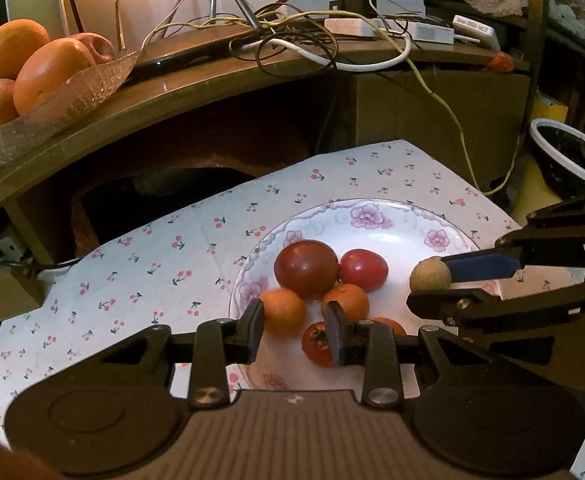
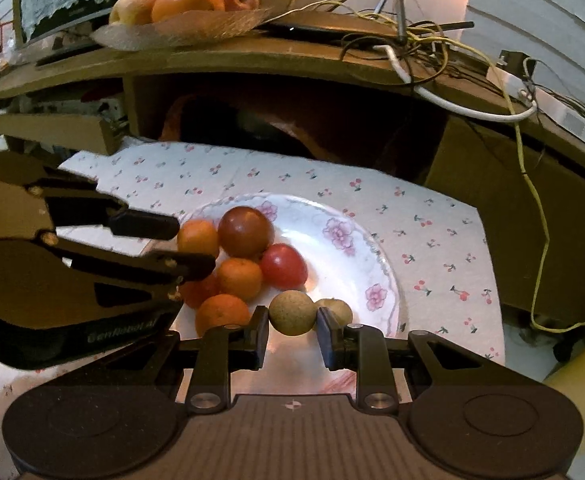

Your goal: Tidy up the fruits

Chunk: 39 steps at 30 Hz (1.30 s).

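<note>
A flowered white plate (image 1: 372, 232) (image 2: 332, 252) holds a dark tomato (image 1: 306, 274) (image 2: 245, 232), a red tomato (image 1: 363, 270) (image 2: 283, 266), small oranges and a brown round fruit (image 2: 335, 309). My left gripper (image 1: 294, 312) (image 2: 194, 245) reaches over the plate's left side. It is shut on a small orange (image 1: 282, 318) (image 2: 198, 238) at its fingertips. My right gripper (image 2: 292, 316) (image 1: 428, 284) is shut on another brown round fruit (image 2: 291, 314) (image 1: 430, 274), just above the plate's near right part.
The plate rests on a cherry-print cloth (image 1: 152, 264) (image 2: 432, 232). Behind it, a wooden shelf carries a glass dish (image 1: 72, 88) (image 2: 180, 28) of large oranges and apples, plus tangled cables (image 1: 292, 36). A black bowl with a white rim (image 1: 568, 156) stands at the right.
</note>
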{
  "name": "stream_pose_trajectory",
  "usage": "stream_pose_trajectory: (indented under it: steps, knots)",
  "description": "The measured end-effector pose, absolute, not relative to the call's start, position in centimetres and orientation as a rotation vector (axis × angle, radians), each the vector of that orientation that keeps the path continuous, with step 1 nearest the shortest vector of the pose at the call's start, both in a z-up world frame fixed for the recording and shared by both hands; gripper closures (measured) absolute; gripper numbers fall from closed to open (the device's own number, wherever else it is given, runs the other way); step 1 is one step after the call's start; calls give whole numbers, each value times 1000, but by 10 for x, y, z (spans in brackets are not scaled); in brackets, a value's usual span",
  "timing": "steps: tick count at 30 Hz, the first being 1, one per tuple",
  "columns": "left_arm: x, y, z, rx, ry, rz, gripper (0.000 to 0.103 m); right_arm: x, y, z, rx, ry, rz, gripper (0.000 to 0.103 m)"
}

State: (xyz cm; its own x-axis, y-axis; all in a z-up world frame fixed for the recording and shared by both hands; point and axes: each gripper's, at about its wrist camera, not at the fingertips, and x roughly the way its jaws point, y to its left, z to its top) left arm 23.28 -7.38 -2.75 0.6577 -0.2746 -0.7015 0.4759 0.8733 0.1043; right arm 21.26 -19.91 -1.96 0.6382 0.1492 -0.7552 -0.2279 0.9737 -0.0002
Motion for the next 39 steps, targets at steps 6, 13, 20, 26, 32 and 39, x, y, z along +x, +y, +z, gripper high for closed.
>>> stream_pose_trajectory:
  steps: [6, 13, 20, 26, 32, 39]
  knots:
    - [230, -71, -25, 286, 742, -420, 64, 212, -204, -15, -79, 835, 206, 75]
    - [223, -65, -12, 252, 722, -414, 64, 210, -212, -10, -51, 826, 195, 69]
    - [208, -59, -4, 239, 716, -391, 59, 205, -224, 1, -3, 804, 159, 69]
    - [188, -56, -1, 227, 712, -383, 54, 189, -225, 7, 17, 797, 153, 68]
    - [169, -49, 2, 213, 712, -365, 50, 170, -222, 11, 25, 803, 160, 66]
    - [150, -43, 3, 192, 706, -349, 39, 153, -218, 14, 39, 808, 162, 66]
